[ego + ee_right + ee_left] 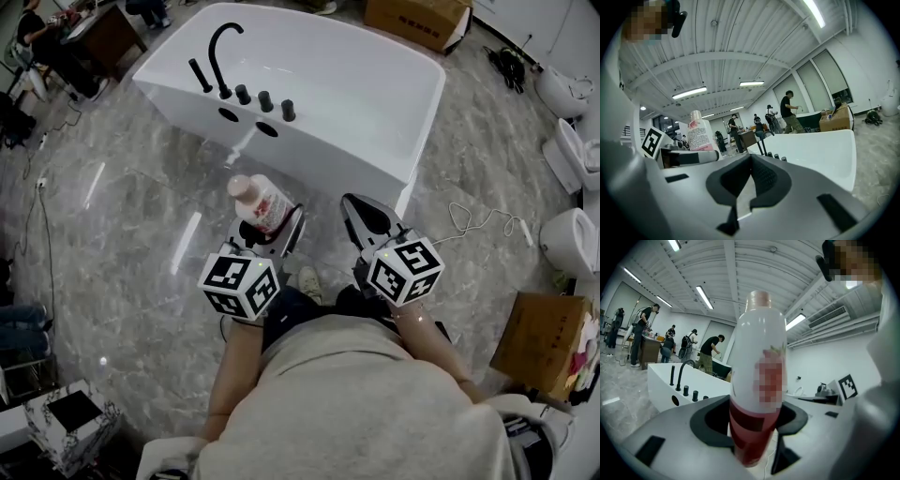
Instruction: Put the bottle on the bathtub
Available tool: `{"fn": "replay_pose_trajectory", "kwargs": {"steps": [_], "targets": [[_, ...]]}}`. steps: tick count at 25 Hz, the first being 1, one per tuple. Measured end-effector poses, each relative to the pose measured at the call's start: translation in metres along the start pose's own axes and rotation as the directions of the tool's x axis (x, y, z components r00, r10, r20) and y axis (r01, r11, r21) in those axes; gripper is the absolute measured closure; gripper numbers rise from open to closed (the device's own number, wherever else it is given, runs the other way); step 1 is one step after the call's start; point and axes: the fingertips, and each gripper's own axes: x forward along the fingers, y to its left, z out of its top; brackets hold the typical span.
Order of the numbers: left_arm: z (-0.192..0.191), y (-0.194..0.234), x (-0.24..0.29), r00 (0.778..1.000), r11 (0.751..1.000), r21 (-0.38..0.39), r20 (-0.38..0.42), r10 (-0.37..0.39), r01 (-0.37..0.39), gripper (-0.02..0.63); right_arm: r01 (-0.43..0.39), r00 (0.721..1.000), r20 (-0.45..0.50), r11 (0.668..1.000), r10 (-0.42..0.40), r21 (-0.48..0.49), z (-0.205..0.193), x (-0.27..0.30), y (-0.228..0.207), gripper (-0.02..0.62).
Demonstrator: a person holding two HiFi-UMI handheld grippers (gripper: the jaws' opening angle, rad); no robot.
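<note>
My left gripper (272,225) is shut on a white bottle (261,203) with a red label and a pinkish cap, held upright. In the left gripper view the bottle (757,380) fills the middle, clamped between the dark pads (710,425). The white bathtub (356,103) stands just ahead, its black tap (221,54) and knobs at the near left rim. My right gripper (367,223) is beside the left one, shut with nothing in it; its pads (764,180) meet. The bottle (699,133) shows at the left of the right gripper view, the bathtub (820,152) behind.
Grey marble floor surrounds the tub. A cardboard box (417,21) lies behind it, another box (544,342) at the right. Toilets (574,155) line the right side. A white cable (473,223) trails on the floor. People stand at a desk (98,37) far left.
</note>
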Motion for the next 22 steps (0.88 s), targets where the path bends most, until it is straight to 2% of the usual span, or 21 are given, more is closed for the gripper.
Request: {"fn": "replay_pose_trajectory", "kwargs": {"steps": [9, 17, 22], "targets": [[-0.001, 0.032, 0.027, 0.999, 0.998, -0.045, -0.024, -0.034, 0.033, 0.37, 0.035, 0.997, -0.067, 0.999, -0.034, 0.014, -0.007, 0.033, -0.018, 0.597], [0.004, 0.06, 0.065, 0.997, 0.998, -0.052, -0.059, -0.039, 0.036, 0.37, -0.008, 0.997, -0.077, 0.998, 0.013, 0.06, 0.01, 0.088, -0.033, 0.597], [0.014, 0.083, 0.11, 0.997, 0.998, -0.054, -0.073, -0.026, 0.022, 0.37, -0.017, 0.994, -0.111, 0.997, 0.025, 0.072, 0.019, 0.124, -0.073, 0.597]]}}
